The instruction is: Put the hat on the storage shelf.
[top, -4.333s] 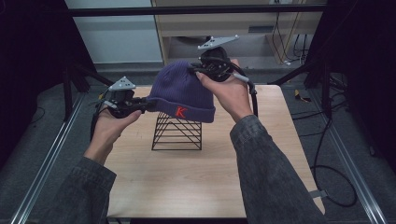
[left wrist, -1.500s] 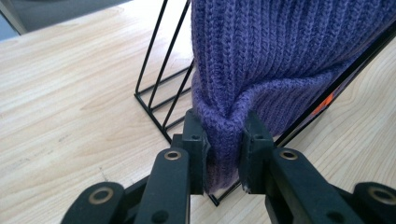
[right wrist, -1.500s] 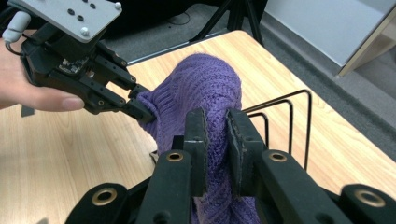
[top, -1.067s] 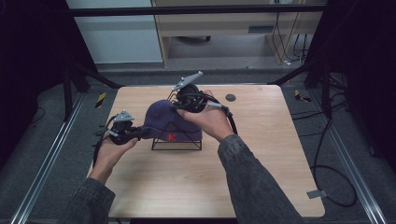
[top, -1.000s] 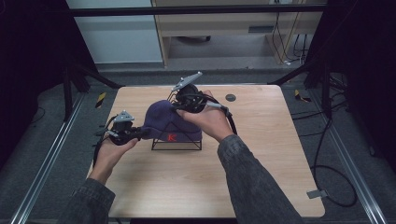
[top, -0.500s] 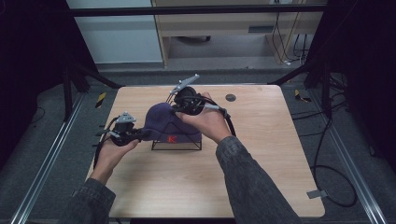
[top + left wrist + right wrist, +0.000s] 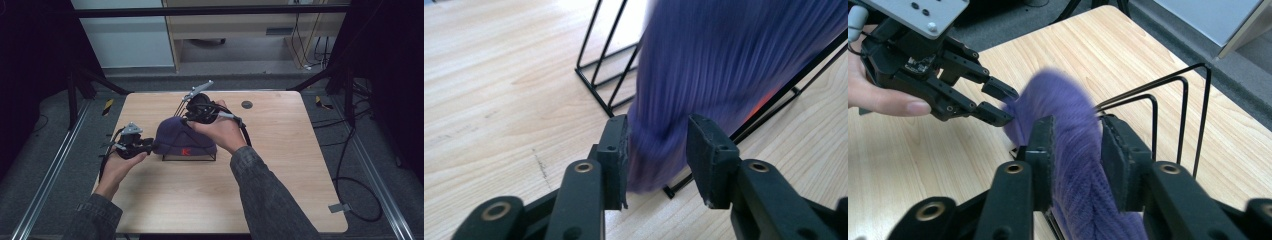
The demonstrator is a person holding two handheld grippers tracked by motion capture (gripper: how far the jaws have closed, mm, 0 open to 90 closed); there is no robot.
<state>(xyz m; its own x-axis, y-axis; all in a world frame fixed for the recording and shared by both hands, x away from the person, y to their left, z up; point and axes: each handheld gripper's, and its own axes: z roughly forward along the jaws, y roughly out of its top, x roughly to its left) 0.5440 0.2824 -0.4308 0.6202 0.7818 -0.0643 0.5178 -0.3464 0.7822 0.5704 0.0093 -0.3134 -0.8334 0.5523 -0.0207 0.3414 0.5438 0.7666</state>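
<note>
both hand-held grippers, left (image 7: 656, 152) and right (image 7: 1075, 150), pinch the purple beanie (image 7: 182, 137) draped over the wire rack (image 7: 190, 156) on the desk (image 7: 280, 165); next, likely settle it down and let go.

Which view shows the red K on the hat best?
High view: the red K faces the camera on the purple hat. The left gripper view catches just an orange-red blur behind the wire rack; the right gripper view shows plain knit.

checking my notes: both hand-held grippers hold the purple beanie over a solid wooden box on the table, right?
Not a wooden box: the purple beanie sits over a black wire rack, as the right gripper view shows. Both the left hand-held gripper and right hand-held gripper do hold it.
</note>
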